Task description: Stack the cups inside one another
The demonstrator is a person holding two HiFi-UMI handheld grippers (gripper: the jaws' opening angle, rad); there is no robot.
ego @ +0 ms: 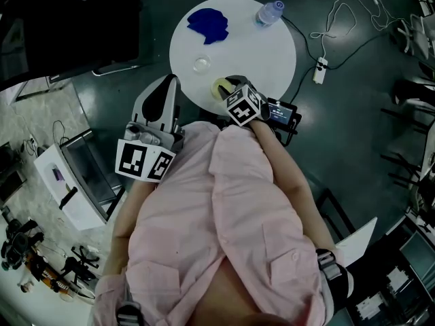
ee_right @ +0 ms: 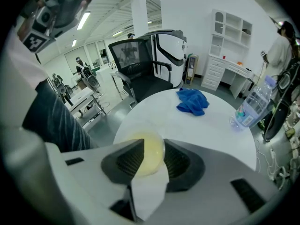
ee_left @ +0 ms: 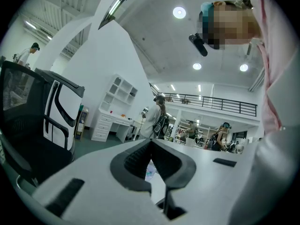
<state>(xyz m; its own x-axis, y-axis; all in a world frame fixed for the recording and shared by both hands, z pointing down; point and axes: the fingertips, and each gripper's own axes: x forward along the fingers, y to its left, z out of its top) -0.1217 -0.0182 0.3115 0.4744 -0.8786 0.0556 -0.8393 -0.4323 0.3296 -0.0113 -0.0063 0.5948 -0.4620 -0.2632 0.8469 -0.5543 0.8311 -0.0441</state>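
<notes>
I am holding my right gripper [ee_right: 153, 145] with fingers spread either side of the pale yellow translucent plastic cup [ee_right: 151, 159], not pinching it. It is looking light, thin-walled, slippery and crushable, so I am favouring a gentle pinch on its rim. My left gripper [ee_left: 151, 146] is hanging with fingers pressed together, empty.

The person wears a light pink shirt [ego: 231, 229] with two button pockets. The left gripper [ee_left: 152, 143] and the right gripper [ee_right: 153, 150] are pale grey with black bumpy pads [ee_right: 124, 161], and each has a cube [ego: 242, 105] with black-and-white squares.
</notes>
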